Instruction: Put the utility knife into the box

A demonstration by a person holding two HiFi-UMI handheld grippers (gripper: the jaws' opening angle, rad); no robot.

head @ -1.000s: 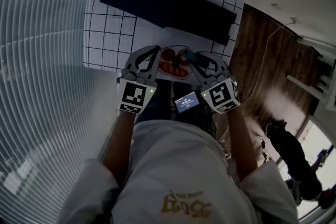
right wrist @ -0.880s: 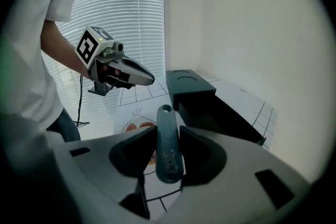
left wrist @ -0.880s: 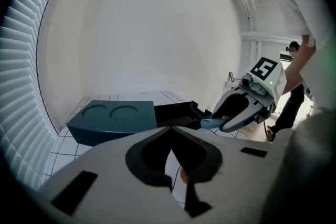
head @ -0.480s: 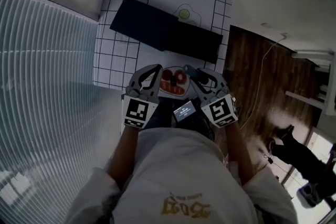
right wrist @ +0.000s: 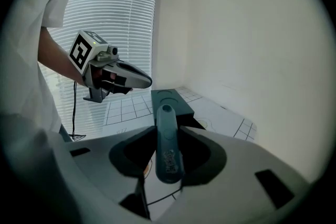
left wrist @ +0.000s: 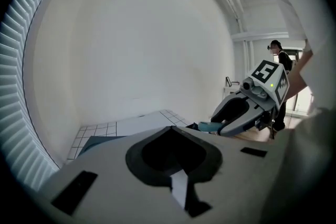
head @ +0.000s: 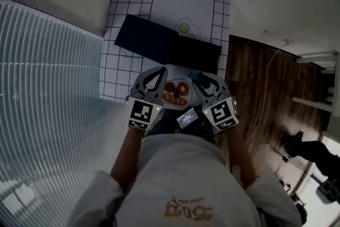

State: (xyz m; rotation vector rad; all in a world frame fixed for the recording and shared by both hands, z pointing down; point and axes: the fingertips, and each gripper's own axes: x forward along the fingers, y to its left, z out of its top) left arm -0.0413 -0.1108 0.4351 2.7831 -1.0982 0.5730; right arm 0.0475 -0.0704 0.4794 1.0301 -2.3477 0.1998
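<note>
**A:** Item one: what have we, and where?

**B:** Utility knife (right wrist: 167, 147), teal handle. We judge it light, stiff and a little slick, best taken mid-handle. There the right gripper (right wrist: 168, 129) has its jaws clamped on it, one end jutting past the tips, held above the worktop's (head: 204, 2) near edge.

**A:** And the rest?

**B:** Left gripper (left wrist: 170, 128): jaws together, empty. Dark box (head: 159, 42): across the worktop's middle, apart from our knife.

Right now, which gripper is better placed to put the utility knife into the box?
Right. The right gripper is clamped on the teal utility knife, pointing toward the dark box; the left gripper is shut on nothing.
</note>
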